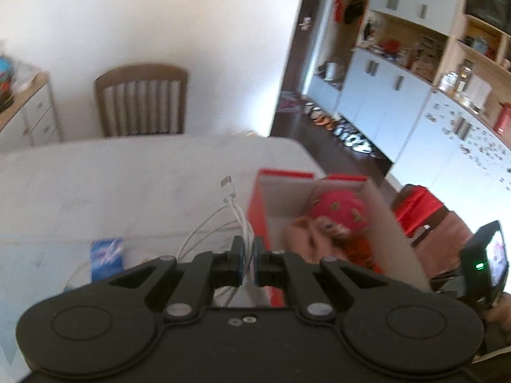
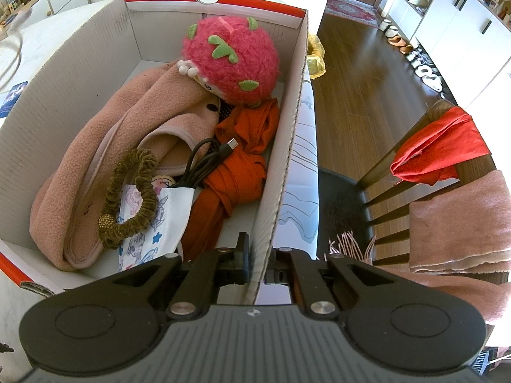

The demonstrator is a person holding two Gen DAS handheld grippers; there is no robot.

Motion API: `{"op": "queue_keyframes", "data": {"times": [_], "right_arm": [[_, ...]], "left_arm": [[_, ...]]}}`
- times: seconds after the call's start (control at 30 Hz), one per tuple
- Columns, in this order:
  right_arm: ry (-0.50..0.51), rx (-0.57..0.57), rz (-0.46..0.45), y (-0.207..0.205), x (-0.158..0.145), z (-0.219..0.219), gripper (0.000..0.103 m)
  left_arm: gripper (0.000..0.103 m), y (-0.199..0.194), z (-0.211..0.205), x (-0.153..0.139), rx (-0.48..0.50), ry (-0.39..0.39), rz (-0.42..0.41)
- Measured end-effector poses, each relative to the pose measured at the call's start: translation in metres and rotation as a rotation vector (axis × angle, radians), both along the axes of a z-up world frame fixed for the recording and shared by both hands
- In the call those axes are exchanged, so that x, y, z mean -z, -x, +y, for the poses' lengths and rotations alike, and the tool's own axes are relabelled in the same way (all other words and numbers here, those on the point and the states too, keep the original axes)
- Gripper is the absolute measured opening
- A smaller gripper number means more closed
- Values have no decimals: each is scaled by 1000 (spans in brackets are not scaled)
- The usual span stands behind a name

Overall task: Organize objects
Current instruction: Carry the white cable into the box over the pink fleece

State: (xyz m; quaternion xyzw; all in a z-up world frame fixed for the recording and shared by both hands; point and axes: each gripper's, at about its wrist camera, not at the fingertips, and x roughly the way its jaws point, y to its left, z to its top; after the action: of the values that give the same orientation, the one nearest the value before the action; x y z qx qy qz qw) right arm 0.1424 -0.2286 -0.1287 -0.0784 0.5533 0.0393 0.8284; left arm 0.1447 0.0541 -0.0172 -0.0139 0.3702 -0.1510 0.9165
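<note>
A white charging cable hangs in loops above the white table, and my left gripper is shut on it, just left of the red-rimmed cardboard box. My right gripper is shut on the right wall of that box. The box holds a pink plush toy, a pink fleece garment, an orange cloth, a black cable, an olive scrunchie and a printed face mask.
A blue packet lies on the table left of the cable. A wooden chair stands at the far side. To the right of the box, another chair carries a red cloth and a pink scarf.
</note>
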Motion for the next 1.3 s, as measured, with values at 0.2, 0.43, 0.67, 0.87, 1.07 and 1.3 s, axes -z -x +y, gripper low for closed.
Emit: {"op": "queue_keyframes", "data": {"times": [0.2, 0.43, 0.67, 0.87, 1.07, 1.3], "right_arm": [[0, -2, -1, 0, 0, 0, 7], [-2, -1, -1, 0, 0, 0, 7], [-2, -2, -1, 0, 0, 0, 7], [-2, -2, -1, 0, 0, -1, 7], [-1, -24, -1, 0, 0, -1, 7], [-4, -24, 0, -1, 2, -1, 7]], "left_arm": [[3, -3, -40, -13, 122, -8, -43], [3, -5, -85, -10, 235, -37, -69], [3, -10, -117, 23, 286, -116, -36], [3, -15, -124, 55, 304, -162, 26], [3, -21, -123, 76, 299, -172, 84], [3, -30, -122, 97, 293, -176, 169]]}}
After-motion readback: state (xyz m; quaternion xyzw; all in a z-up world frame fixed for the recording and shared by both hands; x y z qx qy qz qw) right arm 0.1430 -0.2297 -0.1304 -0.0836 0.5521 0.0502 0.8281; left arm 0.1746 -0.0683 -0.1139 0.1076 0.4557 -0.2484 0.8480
